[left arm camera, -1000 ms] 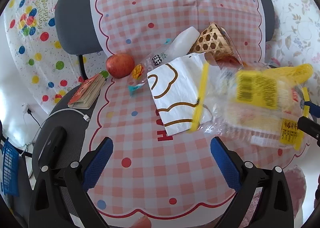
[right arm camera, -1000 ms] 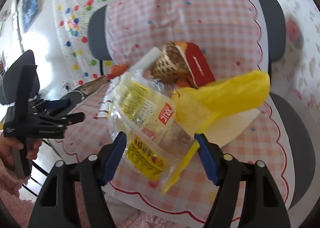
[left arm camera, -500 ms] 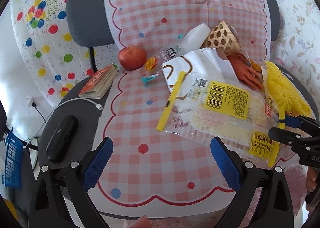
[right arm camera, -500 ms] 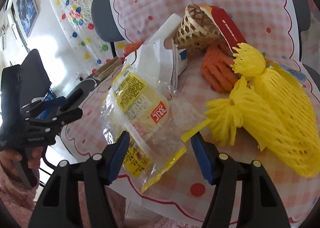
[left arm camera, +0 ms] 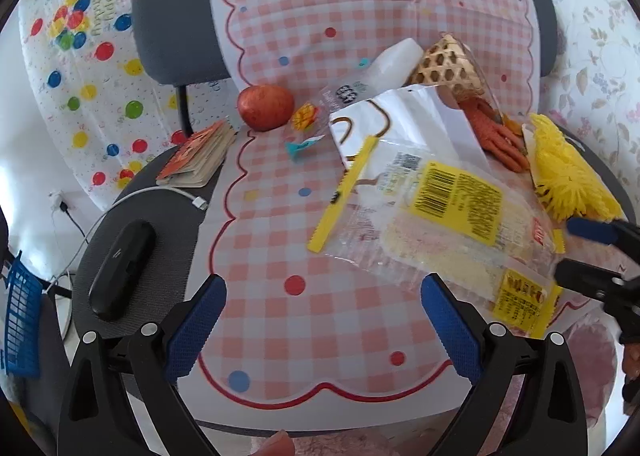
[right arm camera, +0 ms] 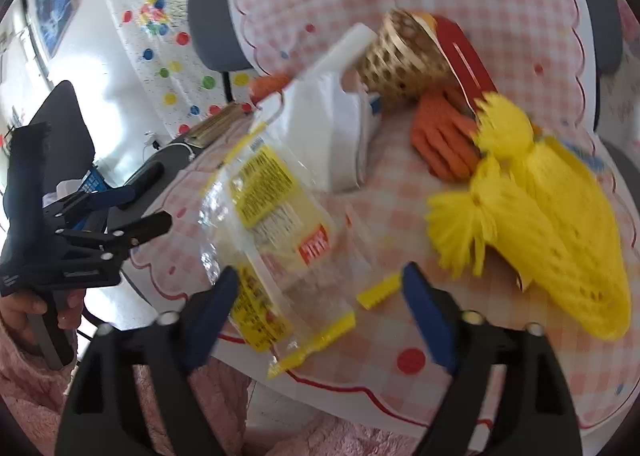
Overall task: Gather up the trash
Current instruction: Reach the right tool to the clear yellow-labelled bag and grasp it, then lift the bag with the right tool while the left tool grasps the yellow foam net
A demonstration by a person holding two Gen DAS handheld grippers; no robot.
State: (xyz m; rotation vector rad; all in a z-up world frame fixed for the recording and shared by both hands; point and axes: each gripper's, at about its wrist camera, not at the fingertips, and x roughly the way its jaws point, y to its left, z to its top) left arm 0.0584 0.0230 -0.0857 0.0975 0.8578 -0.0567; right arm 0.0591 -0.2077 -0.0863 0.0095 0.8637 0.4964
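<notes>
left tongs (left arm camera: 322, 330) agape, right tongs (right arm camera: 320, 296) just widening

left cam: sits behind its own jaws, tilted down at the table (left arm camera: 280, 320), wrapper (left arm camera: 440, 223) just past the right jaw
right cam: same deal, closer in, wrapper (right arm camera: 276, 223) between the jaws
shared: wrapper, basket (left arm camera: 444, 63), yellow net (right arm camera: 560, 215); each cam also catches the other gripper

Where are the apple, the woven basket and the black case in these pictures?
apple (left arm camera: 265, 107), left wrist view, middle of its red skin.
woven basket (right arm camera: 402, 59), right wrist view, its lattice side.
black case (left arm camera: 122, 263), left wrist view, centre of its top.
</notes>
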